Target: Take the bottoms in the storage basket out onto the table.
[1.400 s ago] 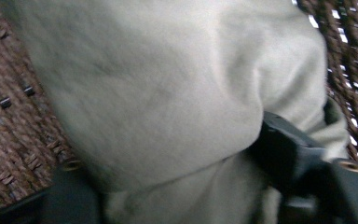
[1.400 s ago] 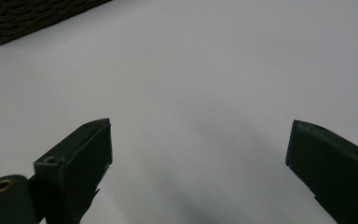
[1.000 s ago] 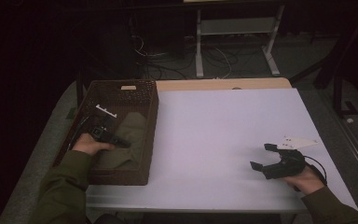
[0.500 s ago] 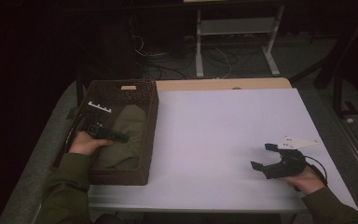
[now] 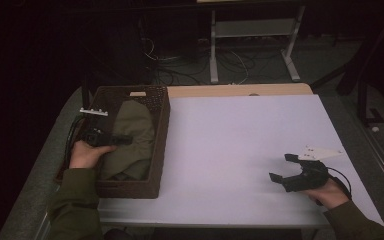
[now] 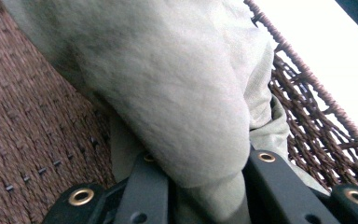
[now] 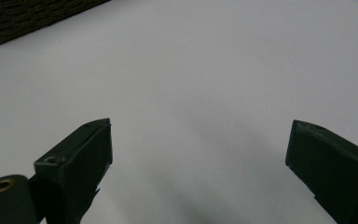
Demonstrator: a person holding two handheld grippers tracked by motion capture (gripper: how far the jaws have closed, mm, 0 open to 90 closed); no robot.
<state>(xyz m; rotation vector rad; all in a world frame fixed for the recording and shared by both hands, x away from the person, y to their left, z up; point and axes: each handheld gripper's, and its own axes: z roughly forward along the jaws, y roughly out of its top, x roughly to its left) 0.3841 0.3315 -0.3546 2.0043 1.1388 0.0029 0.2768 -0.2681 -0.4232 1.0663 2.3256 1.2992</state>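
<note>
Olive cloth [image 5: 130,137] lying lengthwise front-to-back in wicker basket [image 5: 161,145], left hand-held gripper [image 6: 200,186] clamped on its fold, right hand-held gripper [image 5: 286,167] gaping

Left gripper [image 5: 111,138] held level in the left hand [image 5: 86,152], jaws clamped on a fold of cloth. Right gripper [image 5: 283,167] low in the right hand [image 5: 325,192], jaws spread wide, nothing between.

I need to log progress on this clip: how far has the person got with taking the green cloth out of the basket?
Done: the left gripper is shut on a fold of the green cloth. In hand: the cloth bunches up at the jaws, though most of it lies inside the wicker basket. Left: getting it over the rim onto the white table, where the right gripper rests open with nothing between its jaws.
</note>
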